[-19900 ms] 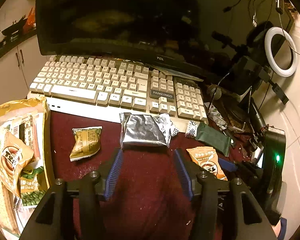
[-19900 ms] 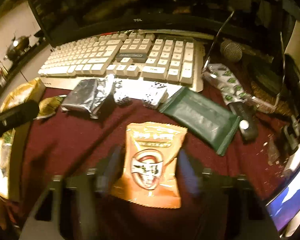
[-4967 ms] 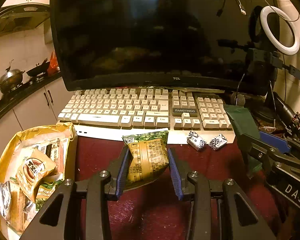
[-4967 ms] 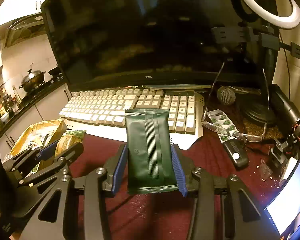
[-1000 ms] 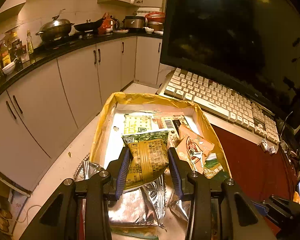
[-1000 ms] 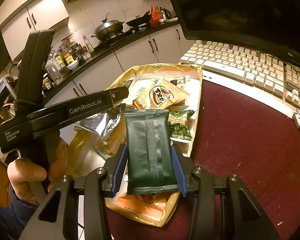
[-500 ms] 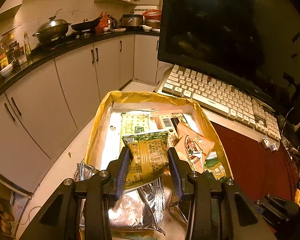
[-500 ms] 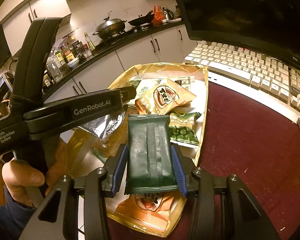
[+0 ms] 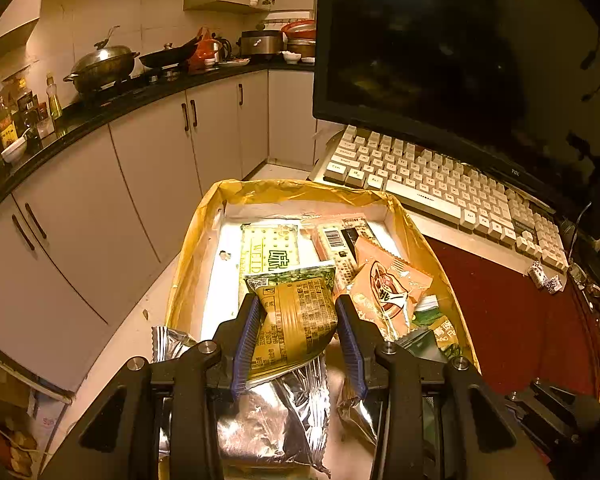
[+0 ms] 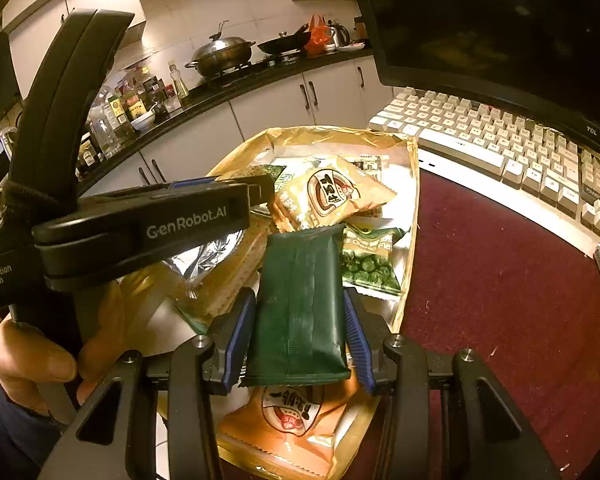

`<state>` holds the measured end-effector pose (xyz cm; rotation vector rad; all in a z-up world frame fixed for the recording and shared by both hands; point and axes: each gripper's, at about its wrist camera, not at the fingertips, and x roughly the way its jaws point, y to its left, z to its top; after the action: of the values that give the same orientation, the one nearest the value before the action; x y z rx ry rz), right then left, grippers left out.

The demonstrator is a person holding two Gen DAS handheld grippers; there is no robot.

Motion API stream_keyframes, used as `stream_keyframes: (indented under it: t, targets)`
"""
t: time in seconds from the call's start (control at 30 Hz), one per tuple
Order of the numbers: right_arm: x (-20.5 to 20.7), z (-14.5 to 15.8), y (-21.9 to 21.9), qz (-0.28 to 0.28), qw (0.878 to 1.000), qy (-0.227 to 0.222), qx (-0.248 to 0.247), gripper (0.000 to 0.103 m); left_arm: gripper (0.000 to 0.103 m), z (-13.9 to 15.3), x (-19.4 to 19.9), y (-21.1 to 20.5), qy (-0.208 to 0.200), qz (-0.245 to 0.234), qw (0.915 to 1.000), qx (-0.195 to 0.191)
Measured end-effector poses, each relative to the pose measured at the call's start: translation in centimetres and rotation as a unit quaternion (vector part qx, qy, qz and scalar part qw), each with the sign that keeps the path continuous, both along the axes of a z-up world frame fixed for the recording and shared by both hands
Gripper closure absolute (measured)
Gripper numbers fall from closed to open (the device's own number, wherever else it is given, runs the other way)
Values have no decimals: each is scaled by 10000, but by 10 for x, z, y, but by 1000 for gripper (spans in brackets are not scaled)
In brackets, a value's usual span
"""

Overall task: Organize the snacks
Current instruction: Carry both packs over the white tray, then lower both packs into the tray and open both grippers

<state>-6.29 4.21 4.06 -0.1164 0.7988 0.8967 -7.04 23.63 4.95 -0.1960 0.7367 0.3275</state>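
Both grippers hover over the yellow-lined box (image 9: pixel 203 240), the landmark here; a second ago each packet sat squarely clamped above it, and now the difference is on the right side. The right gripper (image 10: pixel 300 336) has slackened: the dark green packet (image 10: pixel 302 304) has tipped forward and slid down between the blue pads (image 10: pixel 235 332), its top edge leaning over the pea snack (image 10: pixel 370 264) inside the box, so the jaws look parted and the packet is on its way out rather than held. The left gripper (image 9: pixel 295 332) stays clenched on the green-and-gold packet (image 9: pixel 295 316), just above the silver foil bag (image 9: pixel 267 412) at the box's near end, with the orange packet (image 9: pixel 388 292) immediately to its right. Judged from this, the green packet's delivery is all but done and the left one's release comes next; two small wrapped candies (image 9: pixel 544 278) lie well outside the box, by the keyboard (image 9: pixel 440 184), and probably remain to be collected.
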Motion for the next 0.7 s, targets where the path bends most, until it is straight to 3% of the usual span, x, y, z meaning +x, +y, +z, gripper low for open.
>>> stream_keyframes:
  t: [0.7]
  targets:
    - [-3,1,-2,-5,9999,-148,19,60,61,0,-1,-1,4,-5,10000,23]
